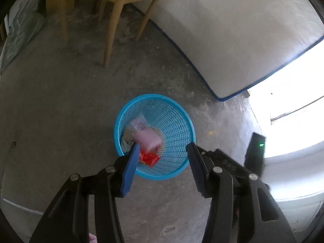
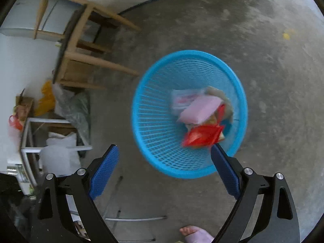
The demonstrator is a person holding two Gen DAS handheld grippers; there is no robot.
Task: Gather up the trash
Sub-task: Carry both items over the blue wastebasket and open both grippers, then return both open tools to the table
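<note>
Now both grippers hang over the blue basket, fingers apart and holding nothing.

Down at the left gripper, the blue-padded fingers stand partly spread with only air between them, tips framing the near rim of the blue basket. The right gripper has its fingers wide apart, also bare, one tip just over the basket's near edge. Inside the basket lies the trash: a pink packet on top, a red wrapper beside it toward the near wall, a clear plastic bag under them, all blurred. The basket sits on the grey concrete floor, well apart from the wooden chair and near the corner of a blue-edged white mattress. A bare foot shows at the bottom of the right view.
</note>
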